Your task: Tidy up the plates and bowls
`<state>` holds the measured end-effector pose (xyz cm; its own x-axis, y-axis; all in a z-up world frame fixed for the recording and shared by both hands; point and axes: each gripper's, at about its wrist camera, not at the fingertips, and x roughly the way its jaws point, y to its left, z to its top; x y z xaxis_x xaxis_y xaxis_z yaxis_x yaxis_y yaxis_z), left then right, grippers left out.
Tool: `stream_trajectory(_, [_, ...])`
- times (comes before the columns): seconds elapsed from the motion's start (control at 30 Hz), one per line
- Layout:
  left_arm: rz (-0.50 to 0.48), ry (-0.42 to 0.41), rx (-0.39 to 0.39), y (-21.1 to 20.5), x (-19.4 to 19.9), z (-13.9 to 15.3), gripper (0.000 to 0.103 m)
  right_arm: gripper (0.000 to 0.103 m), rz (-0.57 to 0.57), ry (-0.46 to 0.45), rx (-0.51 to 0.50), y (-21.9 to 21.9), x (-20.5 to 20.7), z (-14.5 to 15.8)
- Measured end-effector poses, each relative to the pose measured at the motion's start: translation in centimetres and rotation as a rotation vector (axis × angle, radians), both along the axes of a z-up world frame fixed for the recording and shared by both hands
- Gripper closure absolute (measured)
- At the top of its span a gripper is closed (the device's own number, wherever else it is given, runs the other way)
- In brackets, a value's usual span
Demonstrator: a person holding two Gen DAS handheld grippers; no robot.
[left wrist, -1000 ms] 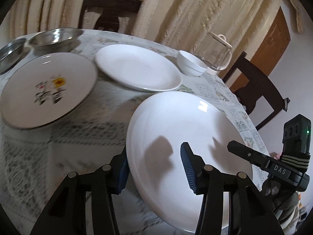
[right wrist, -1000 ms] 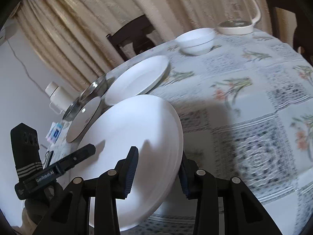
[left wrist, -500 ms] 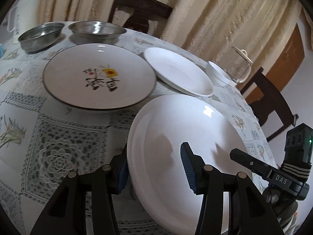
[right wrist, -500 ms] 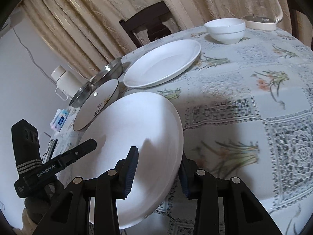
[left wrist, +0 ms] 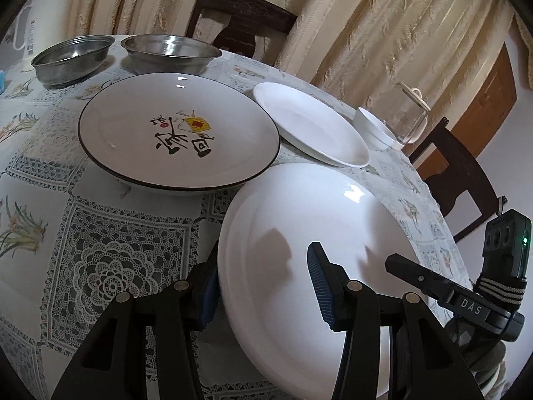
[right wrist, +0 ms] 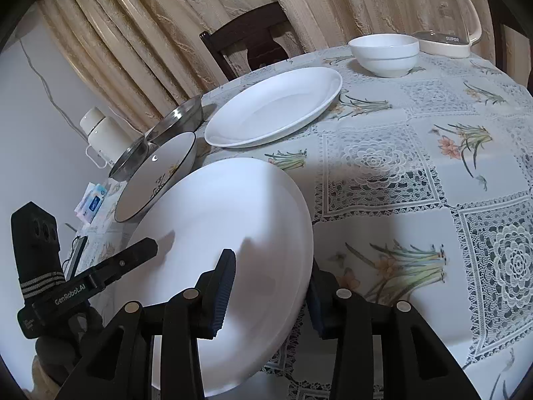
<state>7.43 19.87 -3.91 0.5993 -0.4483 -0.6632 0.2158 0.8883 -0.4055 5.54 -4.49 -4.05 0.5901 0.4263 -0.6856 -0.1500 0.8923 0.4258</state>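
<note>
Both claws pinch one white plate (left wrist: 309,233) by opposite rims: the left claw (left wrist: 265,286) and right claw (right wrist: 269,286). It hangs tilted above the worktop (right wrist: 416,173), just beside a painted plate (left wrist: 176,133) and near another white plate (right wrist: 273,113).

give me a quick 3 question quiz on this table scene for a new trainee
1. True or false: the large white plate is gripped on opposite rims by the left gripper and the right gripper.
2. Which dish sits right beside the held plate's far edge? A) painted plate with the dark rim B) small white bowl C) glass kettle
3. How many steel bowls stand at the far side of the table, in the left wrist view?

Key: 1 true. 2 A. 3 two, the second beside the first.
</note>
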Motion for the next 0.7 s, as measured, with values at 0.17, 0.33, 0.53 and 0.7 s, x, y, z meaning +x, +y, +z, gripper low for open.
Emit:
stream_trajectory(0.17, [-0.007,0.001,-0.031,0.4,-0.2,-0.1,0.046,0.058,-0.006,-0.004,0.025,-0.4,-0.1,-0.1])
stream_trajectory(0.33, [0.014,0.004,-0.057,1.3,-0.3,-0.1,0.045,0.049,-0.053,-0.007,0.079,-1.8,-0.2,-0.2])
stream_trajectory(0.53, [0.047,0.006,-0.062,2.3,-0.7,-0.1,0.045,0.049,-0.089,-0.009,0.115,-2.6,-0.3,-0.3])
stream_trajectory(0.7, [0.064,0.000,-0.072,3.0,-1.1,0.3,0.045,0.049,-0.090,-0.025,0.087,-2.1,-0.5,0.0])
